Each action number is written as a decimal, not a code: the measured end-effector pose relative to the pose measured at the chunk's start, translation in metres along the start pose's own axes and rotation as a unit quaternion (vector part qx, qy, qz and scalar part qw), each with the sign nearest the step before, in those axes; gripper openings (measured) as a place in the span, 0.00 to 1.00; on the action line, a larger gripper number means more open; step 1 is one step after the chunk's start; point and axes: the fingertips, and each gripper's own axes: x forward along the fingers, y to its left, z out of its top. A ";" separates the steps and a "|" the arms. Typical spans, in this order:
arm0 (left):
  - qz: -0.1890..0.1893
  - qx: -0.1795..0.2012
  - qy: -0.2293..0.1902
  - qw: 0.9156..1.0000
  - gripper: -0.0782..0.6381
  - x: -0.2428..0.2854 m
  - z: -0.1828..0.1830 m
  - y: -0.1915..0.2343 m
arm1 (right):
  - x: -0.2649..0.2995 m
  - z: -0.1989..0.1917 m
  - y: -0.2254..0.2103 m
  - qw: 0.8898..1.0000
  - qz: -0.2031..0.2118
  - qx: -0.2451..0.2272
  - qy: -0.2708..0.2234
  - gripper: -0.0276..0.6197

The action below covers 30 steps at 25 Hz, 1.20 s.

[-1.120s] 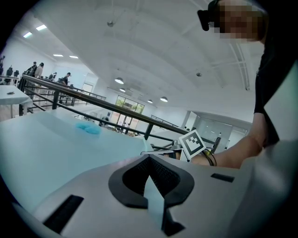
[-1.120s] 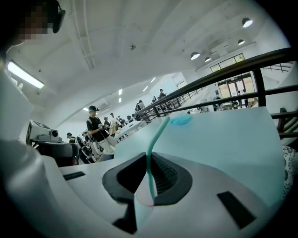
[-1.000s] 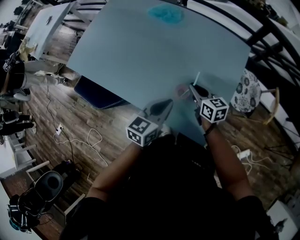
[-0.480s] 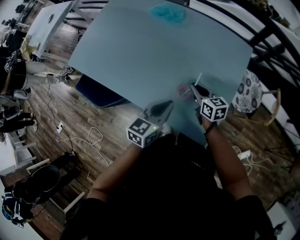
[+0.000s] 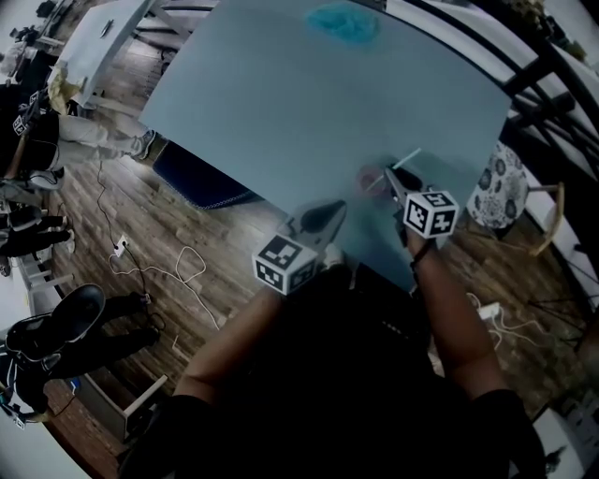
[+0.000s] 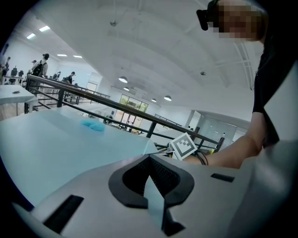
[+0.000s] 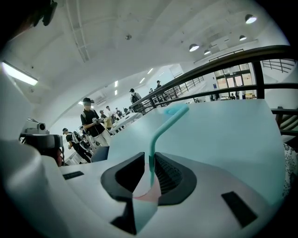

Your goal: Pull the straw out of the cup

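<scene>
A small pinkish cup (image 5: 366, 178) stands near the front right edge of the pale blue table (image 5: 281, 103). A teal straw (image 5: 404, 161) rises from it and leans right. In the right gripper view the straw (image 7: 163, 123) stands between the jaws of my right gripper (image 7: 148, 158), resting by the right pad with a gap on its left. These jaws are opening. The cup (image 7: 148, 193) shows pink low between them. In the head view my right gripper (image 5: 388, 180) sits at the cup. My left gripper (image 5: 337, 208) hovers left of the cup, shut and empty, as the left gripper view (image 6: 149, 159) confirms.
A blue crumpled thing (image 5: 344, 23) lies at the table's far end. A floral chair (image 5: 491, 182) and a dark railing (image 5: 543, 65) stand to the right. Cables (image 5: 178, 276) trail over the wooden floor on the left, where people stand.
The straw's free end has tipped further to the right and lower. My right gripper has sunk slightly by the cup. The left gripper has stayed put.
</scene>
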 end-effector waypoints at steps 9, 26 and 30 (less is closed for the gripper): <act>0.009 -0.003 0.002 1.000 0.12 0.000 -0.004 0.001 | -0.004 -0.005 -0.012 1.000 -0.008 0.008 0.007 0.21; -0.011 0.006 -0.040 0.999 0.12 -0.038 0.016 -0.009 | -0.067 0.008 0.044 0.998 -0.018 -0.036 -0.045 0.11; -0.034 0.020 -0.045 0.998 0.12 -0.050 0.018 -0.021 | -0.090 0.011 0.076 0.996 -0.007 -0.066 -0.062 0.06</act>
